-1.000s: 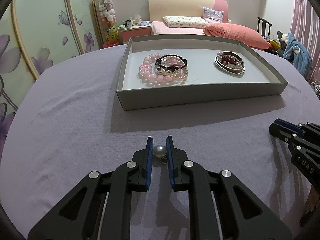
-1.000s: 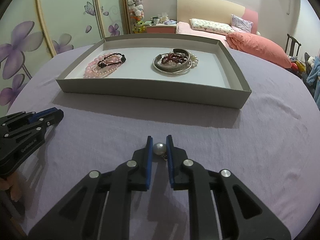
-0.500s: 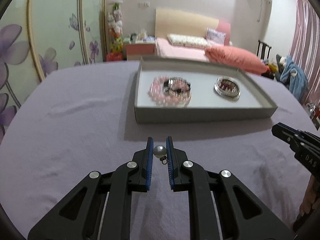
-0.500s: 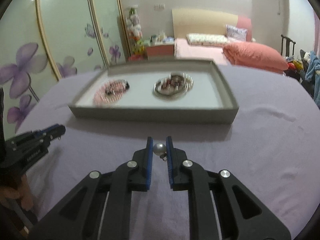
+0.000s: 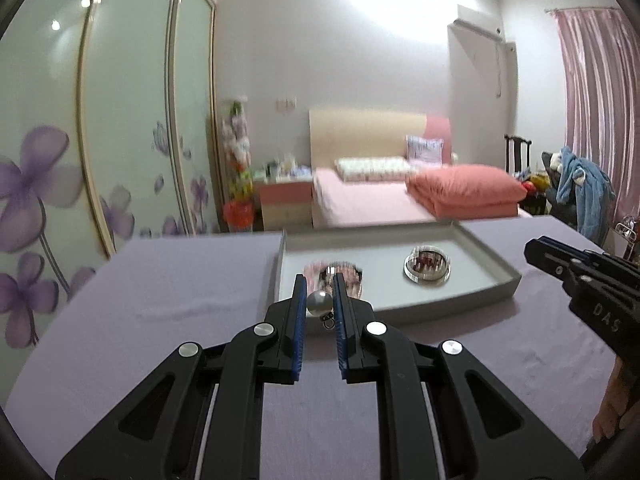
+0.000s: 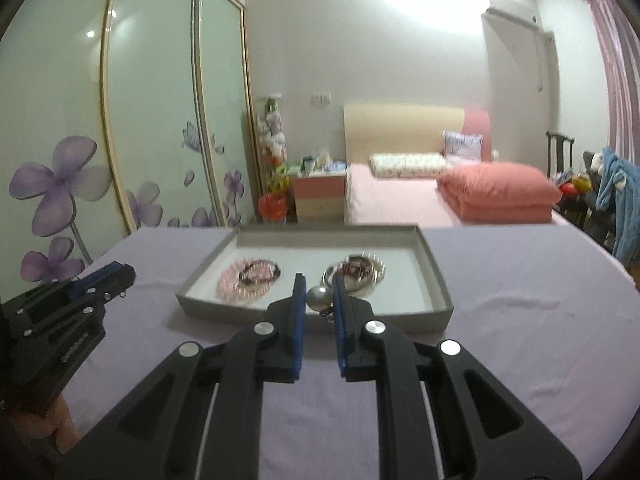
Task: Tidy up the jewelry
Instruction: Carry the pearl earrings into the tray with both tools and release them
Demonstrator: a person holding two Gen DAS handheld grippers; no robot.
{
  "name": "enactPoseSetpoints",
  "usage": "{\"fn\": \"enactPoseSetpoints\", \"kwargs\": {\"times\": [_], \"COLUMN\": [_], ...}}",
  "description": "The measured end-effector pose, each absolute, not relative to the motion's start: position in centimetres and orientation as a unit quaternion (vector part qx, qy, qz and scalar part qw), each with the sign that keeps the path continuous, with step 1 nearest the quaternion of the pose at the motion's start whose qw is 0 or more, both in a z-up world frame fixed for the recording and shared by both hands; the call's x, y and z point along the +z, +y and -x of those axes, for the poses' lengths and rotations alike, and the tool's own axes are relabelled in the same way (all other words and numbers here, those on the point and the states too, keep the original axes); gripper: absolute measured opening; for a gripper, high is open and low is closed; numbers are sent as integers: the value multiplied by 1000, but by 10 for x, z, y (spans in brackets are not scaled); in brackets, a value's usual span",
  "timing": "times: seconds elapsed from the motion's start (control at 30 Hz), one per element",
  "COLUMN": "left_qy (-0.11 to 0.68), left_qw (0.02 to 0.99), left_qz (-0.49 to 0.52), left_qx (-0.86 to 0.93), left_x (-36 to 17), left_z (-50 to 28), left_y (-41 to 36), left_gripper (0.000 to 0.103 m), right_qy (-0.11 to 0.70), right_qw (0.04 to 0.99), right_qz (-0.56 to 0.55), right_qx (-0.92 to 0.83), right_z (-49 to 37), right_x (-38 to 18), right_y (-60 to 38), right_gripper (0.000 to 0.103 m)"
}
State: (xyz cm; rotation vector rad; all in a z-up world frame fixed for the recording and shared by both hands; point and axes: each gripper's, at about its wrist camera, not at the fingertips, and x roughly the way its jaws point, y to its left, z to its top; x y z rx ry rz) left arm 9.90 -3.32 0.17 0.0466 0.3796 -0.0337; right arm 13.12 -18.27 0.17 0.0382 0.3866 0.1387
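Pearly, smooth and hard, a pearl (image 5: 319, 303) sits pinched in the left gripper (image 5: 319, 305), another pearl (image 6: 319, 298) in the right gripper (image 6: 319, 300), short of the tray (image 6: 434, 280); light, likely slippery, best squeezed across the middle.

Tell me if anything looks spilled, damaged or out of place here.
Nothing stands out. The bracelets and bangles lie inside the tray, and each gripper pinches a pearl earring.

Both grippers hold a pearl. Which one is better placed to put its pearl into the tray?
Probably right. The right gripper faces the tray's middle with its pearl; the left gripper points at the tray's left end.
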Motion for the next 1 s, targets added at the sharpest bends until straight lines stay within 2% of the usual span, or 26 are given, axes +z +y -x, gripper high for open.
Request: {"fn": "enactPoseSetpoints", "kwargs": {"times": [0.33,1.0], "left_qy": [139,139], "left_qw": [990,990], "left_qz": [-22,-21], "left_qx": [-10,-8], "left_x": [7,2], "left_z": [-95,-92], "left_y": [-41,-41], "left_gripper": [14,14], "right_qy": [115,113], "right_qw": [993,993], "right_qz": [-2,-5], "right_qx": [31,22], "right_z": [-116,-118], "right_x": [15,12], "right_y": [-177,-175], "right_gripper": [14,14]}}
